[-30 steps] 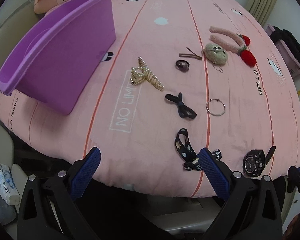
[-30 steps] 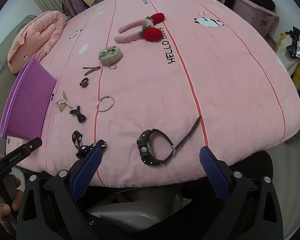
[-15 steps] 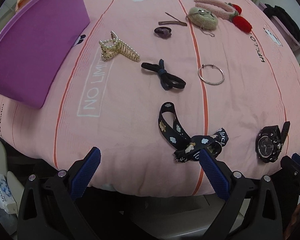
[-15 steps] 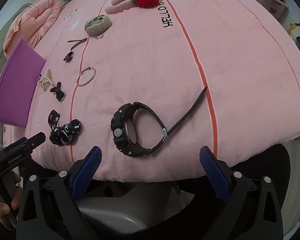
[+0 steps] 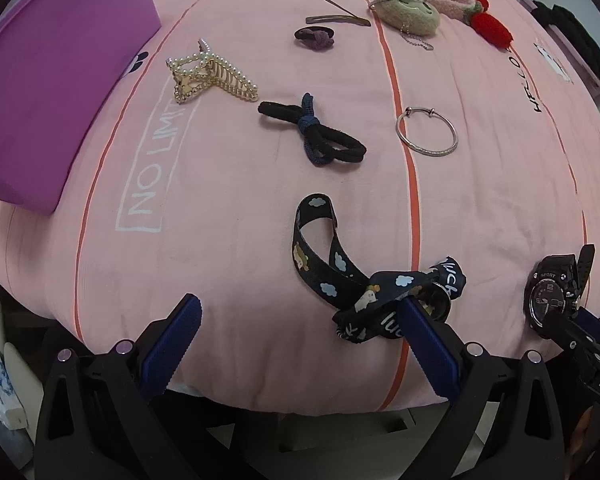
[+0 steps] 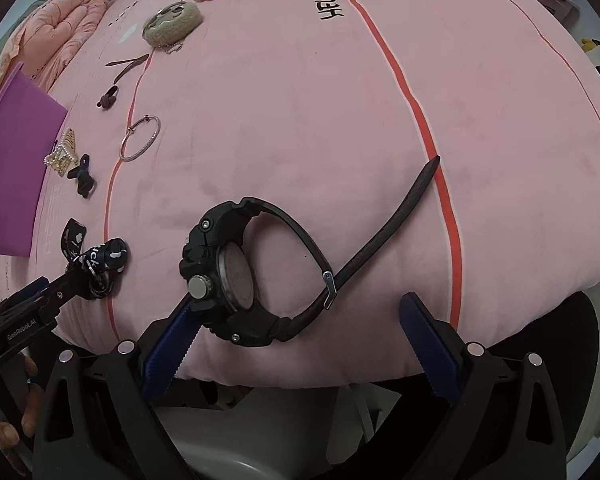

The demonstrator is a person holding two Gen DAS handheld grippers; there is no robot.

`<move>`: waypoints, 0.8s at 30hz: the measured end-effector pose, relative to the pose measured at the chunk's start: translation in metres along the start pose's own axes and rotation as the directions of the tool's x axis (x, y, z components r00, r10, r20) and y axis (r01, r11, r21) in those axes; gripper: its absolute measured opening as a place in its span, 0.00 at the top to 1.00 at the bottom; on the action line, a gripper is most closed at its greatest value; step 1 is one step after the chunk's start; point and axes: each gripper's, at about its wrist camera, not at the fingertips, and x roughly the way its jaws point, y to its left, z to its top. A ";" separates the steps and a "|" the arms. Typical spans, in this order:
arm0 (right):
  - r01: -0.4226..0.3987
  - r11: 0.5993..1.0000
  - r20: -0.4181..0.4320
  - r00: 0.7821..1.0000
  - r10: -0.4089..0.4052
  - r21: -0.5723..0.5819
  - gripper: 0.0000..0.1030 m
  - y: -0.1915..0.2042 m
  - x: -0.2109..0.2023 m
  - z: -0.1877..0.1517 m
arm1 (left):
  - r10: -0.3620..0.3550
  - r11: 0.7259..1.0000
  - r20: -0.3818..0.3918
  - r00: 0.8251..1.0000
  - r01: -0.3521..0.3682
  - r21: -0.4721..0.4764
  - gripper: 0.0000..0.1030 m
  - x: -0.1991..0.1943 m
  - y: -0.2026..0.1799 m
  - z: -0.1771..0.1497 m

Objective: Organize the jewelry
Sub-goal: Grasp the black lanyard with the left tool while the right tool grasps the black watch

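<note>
Grippers both wide open, empty. Right gripper (image 6: 300, 336) straddles black watch (image 6: 236, 276) at pink bed (image 6: 300, 112) edge; left gripper (image 5: 300, 336) by printed strap (image 5: 352, 280). Purple bin (image 5: 52, 92) far left, beside pearl claw clip (image 5: 208, 74).
</note>
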 end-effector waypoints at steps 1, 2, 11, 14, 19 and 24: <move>0.004 1.000 -0.001 1.000 -0.004 0.000 0.09 0.000 0.002 0.000 | 0.002 1.000 0.002 1.000 -0.002 0.003 0.06 0.001 -0.002 0.000; 0.008 1.000 -0.002 1.000 -0.008 0.001 0.09 0.000 0.004 0.001 | 0.006 1.000 0.004 1.000 -0.006 0.005 0.06 0.002 -0.003 0.000; 0.090 0.996 -0.014 0.996 -0.091 -0.026 0.09 0.004 0.017 0.001 | 0.029 1.000 0.008 1.000 -0.030 0.002 0.06 0.009 -0.016 -0.006; 0.116 0.993 -0.014 0.993 -0.117 -0.028 0.08 0.004 0.020 0.001 | 0.032 0.999 0.005 0.999 -0.032 0.003 0.05 0.013 -0.019 -0.006; 0.146 0.989 -0.007 0.989 -0.146 -0.034 0.08 0.007 0.025 0.004 | -0.011 0.999 -0.008 1.000 0.010 -0.050 0.05 0.023 -0.014 -0.006; 0.174 0.984 -0.002 0.985 -0.174 -0.033 0.08 0.024 0.036 0.007 | 0.037 0.998 -0.014 0.999 -0.037 -0.042 0.05 0.027 -0.023 -0.004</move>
